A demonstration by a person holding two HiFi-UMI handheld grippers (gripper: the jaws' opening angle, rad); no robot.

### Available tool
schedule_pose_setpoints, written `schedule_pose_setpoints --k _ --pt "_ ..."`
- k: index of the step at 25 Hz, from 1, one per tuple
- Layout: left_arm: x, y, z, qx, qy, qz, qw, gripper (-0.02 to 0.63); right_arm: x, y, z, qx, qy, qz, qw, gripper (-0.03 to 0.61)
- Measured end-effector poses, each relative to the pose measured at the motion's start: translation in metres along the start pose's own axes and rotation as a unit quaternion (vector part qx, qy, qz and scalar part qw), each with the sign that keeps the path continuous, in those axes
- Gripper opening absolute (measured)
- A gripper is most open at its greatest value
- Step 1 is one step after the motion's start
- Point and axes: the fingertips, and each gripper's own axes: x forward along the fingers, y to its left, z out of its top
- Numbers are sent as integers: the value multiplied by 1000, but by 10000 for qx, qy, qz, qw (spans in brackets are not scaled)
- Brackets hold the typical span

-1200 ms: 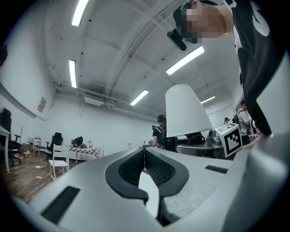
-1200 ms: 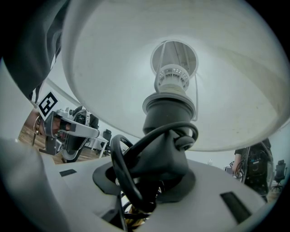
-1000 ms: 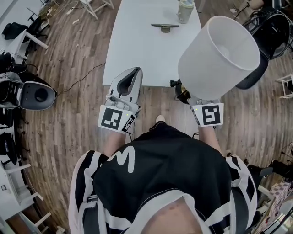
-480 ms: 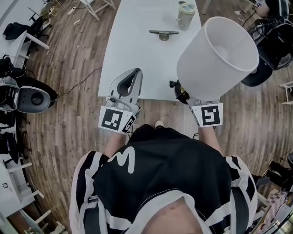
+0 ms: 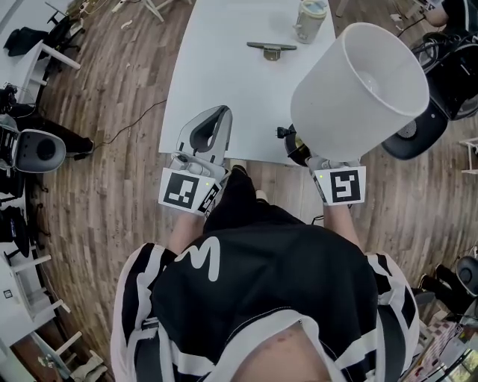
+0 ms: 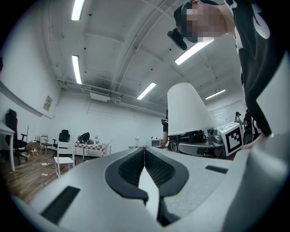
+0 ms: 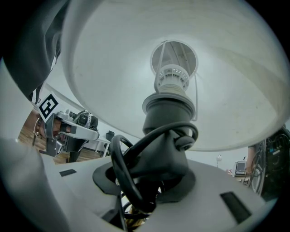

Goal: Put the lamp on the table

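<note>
A lamp with a white cone shade (image 5: 358,89) and a black stem hangs in the air over the near edge of the white table (image 5: 224,67). My right gripper (image 5: 299,153) is shut on the black stem (image 7: 167,149) just below the shade (image 7: 113,59), and the black cord (image 7: 120,174) coils around the jaws. My left gripper (image 5: 216,113) is to the lamp's left, its tip over the table's near edge. Its pads meet with nothing between them (image 6: 145,152). In the left gripper view the lamp shade (image 6: 188,111) stands to the right.
A pale cup (image 5: 308,21) and a flat metal piece (image 5: 272,48) lie at the table's far end. A black round chair (image 5: 418,123) stands right of the table. A grey machine (image 5: 37,149) sits on the wooden floor at the left. Other desks and chairs (image 6: 63,158) stand further off.
Both grippers have moved forward, so their tips and the lamp now reach over the table's near edge. The right gripper's hold on the lamp is unchanged; the left stays shut.
</note>
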Motion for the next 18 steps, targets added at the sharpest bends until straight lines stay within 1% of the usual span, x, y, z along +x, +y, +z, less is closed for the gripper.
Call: schedule_pose_setpoints --k 3,6,10,18 --pt "6 8 -3 -8 11 -46 10000 8 11 1 -4 -21 20 8 10000 160" --pt "14 18 -4 -2 -18 -86 10000 8 21 -2 -11 -234 42 66 9997 160" --pt "33 31 -6 -21 -42 -158 9999 8 39 -9 -12 -17 26 -24 10000 160" --pt "86 82 -13 -91 11 -352 9993 8 100 -30 -25 -47 38 -184 9998 160"
